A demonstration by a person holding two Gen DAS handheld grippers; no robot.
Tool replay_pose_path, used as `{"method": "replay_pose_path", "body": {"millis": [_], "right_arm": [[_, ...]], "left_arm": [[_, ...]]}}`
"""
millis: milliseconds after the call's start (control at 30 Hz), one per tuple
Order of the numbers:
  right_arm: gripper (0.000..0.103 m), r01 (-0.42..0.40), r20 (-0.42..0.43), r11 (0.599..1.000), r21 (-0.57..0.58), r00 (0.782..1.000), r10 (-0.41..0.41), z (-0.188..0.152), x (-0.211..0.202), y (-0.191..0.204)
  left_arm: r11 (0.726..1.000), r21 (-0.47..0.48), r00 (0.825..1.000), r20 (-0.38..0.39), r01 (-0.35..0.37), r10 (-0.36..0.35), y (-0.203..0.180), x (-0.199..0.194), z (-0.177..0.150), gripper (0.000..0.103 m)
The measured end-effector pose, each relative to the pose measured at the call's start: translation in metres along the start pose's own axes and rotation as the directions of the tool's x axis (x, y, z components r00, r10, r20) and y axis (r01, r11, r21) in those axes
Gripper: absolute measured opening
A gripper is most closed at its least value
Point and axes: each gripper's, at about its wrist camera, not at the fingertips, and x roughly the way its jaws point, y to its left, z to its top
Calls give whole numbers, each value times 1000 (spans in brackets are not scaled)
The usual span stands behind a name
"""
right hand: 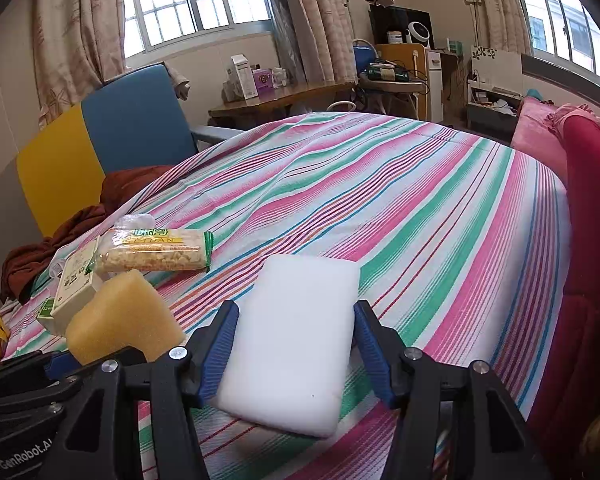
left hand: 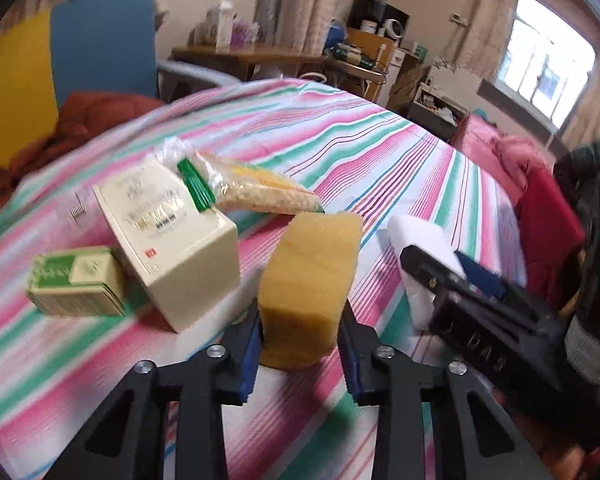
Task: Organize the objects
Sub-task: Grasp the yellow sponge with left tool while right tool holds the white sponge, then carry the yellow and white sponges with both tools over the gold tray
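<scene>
My left gripper (left hand: 300,332) is shut on a yellow sponge (left hand: 310,280) and holds it above the striped bedsheet (left hand: 340,140); the sponge also shows in the right wrist view (right hand: 120,316). My right gripper (right hand: 296,344) is shut on a white foam block (right hand: 296,336), lifted a little off the sheet; the block shows in the left wrist view (left hand: 420,236) with the right gripper (left hand: 460,280) over it. A cream box (left hand: 172,236), a small green box (left hand: 76,280) and a snack packet (left hand: 260,192) lie at the left.
A blue and yellow chair (right hand: 100,140) stands behind the bed at the left with a brown cloth (right hand: 60,236) on it. Red and pink bedding (right hand: 588,240) lies along the right edge. A wooden desk (right hand: 284,100) with clutter stands beyond the bed.
</scene>
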Motion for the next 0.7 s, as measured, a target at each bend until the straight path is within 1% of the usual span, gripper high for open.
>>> {"method": "replay_pose_path", "body": {"millis": [100, 233, 367, 567, 700], "right_arm": [[59, 4, 1, 1000, -3, 1000, -4, 0, 0, 0], [59, 16, 4, 1000, -15, 1000, -16, 0, -1, 3], [59, 27, 7, 999, -25, 1000, -27, 0, -1, 4], [59, 53, 18, 998, -44, 998, -53, -1, -3, 8], [59, 61, 27, 997, -56, 998, -59, -1, -6, 9]], "left_arm": [[999, 28, 999, 22, -36, 35, -2, -3, -4, 33], [998, 10, 996, 51, -67, 67, 4, -9, -10, 32], [995, -51, 992, 80, -90, 94, 21, -23, -21, 32], [980, -155, 984, 111, -125, 143, 43, -42, -40, 32], [975, -177, 980, 122, -136, 159, 46, -56, -57, 32]]}}
